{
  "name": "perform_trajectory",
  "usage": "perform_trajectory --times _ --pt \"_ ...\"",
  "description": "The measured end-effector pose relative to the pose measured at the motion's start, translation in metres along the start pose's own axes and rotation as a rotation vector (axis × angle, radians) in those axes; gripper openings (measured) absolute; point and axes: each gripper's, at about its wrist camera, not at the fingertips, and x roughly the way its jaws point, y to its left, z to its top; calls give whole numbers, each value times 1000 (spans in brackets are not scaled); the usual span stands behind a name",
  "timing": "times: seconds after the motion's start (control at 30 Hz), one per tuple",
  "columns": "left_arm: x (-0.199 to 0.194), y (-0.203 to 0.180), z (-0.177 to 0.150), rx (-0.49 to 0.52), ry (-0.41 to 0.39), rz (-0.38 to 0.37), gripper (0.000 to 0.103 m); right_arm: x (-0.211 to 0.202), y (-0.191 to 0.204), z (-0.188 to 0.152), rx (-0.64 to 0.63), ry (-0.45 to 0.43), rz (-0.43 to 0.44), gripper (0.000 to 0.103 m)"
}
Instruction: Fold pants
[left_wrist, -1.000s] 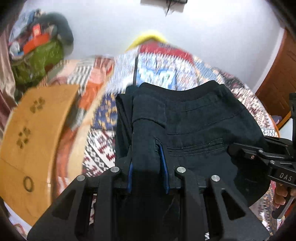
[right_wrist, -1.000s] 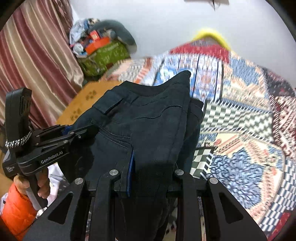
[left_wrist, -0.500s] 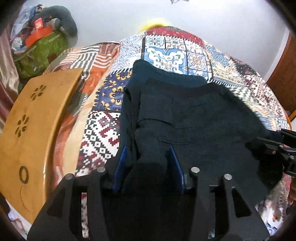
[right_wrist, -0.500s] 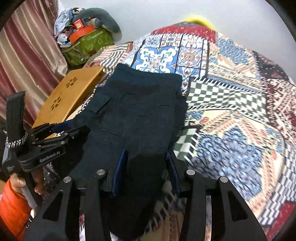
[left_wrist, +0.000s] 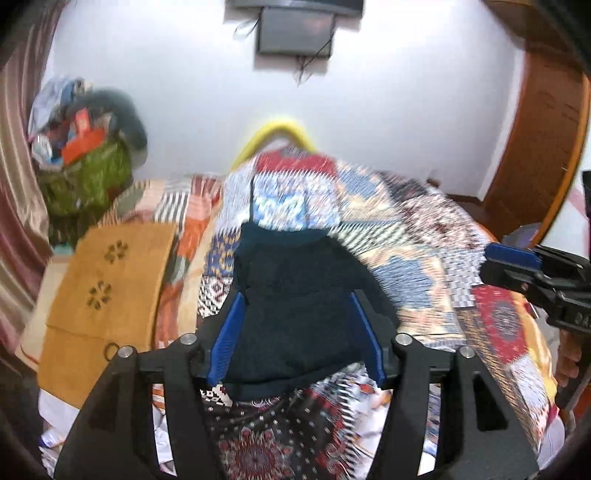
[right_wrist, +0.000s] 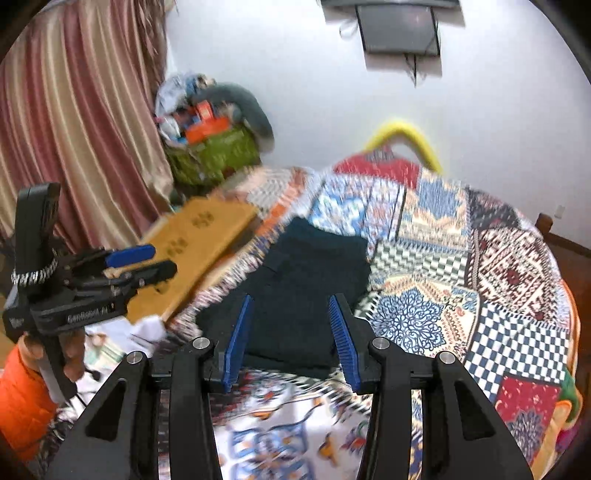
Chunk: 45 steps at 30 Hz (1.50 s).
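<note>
While both views were smeared by motion blur, the dark pants (left_wrist: 295, 306) could still be made out as a folded stack lying flat on the patterned bedspread (left_wrist: 424, 266), near its front edge. Seams, pockets and the number of layers were lost in the blur and the dark cloth.

In the left wrist view the left gripper (left_wrist: 299, 332) had its jaws spread, having just been opening, with nothing pinched; the pants only showed through the gap, lying on the bed below. In the right wrist view the right gripper (right_wrist: 291, 332) also had its jaws spread and empty, the pants (right_wrist: 310, 280) seen between the blue pads (right_wrist: 236, 343) but apart from them.

Each gripper appeared at the edge of the other's view, cut off by the frame, with a hand (right_wrist: 70, 354) and an orange sleeve (right_wrist: 22, 398) partly visible below the left one.

A wooden board (left_wrist: 110, 280) lay beside the pants on the left. At the far left a pile of clutter (left_wrist: 85, 147) was too blurred to sort out. A screen (right_wrist: 399, 29) on the wall was cut off by the top edge.
</note>
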Motion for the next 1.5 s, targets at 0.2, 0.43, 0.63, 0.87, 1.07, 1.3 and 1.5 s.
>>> perform_trajectory --times 0.2,0.43,0.63,0.87,1.07,1.3,1.5 --pt "-106 -34 -6 49 -150 5 61 -80 30 -4 -9 -150 29 40" --pt "-201 -62 -31 53 -316 19 61 -163 62 -29 -31 -312 56 40" --pt "-248 -84 -58 71 -437 38 62 -204 93 -60 -98 -437 -8 40" --pt "-269 -95 -84 52 -520 68 88 -210 116 -81 -129 -496 -70 44" --pt "-276 -93 -94 28 -546 64 102 -208 118 -91 -105 -499 -115 82" --pt "-273 -92 -98 20 -532 45 103 -212 114 -93 -66 -523 -131 102" --pt "-267 -91 -99 28 -524 35 103 -214 111 -99 -53 -518 -128 102"
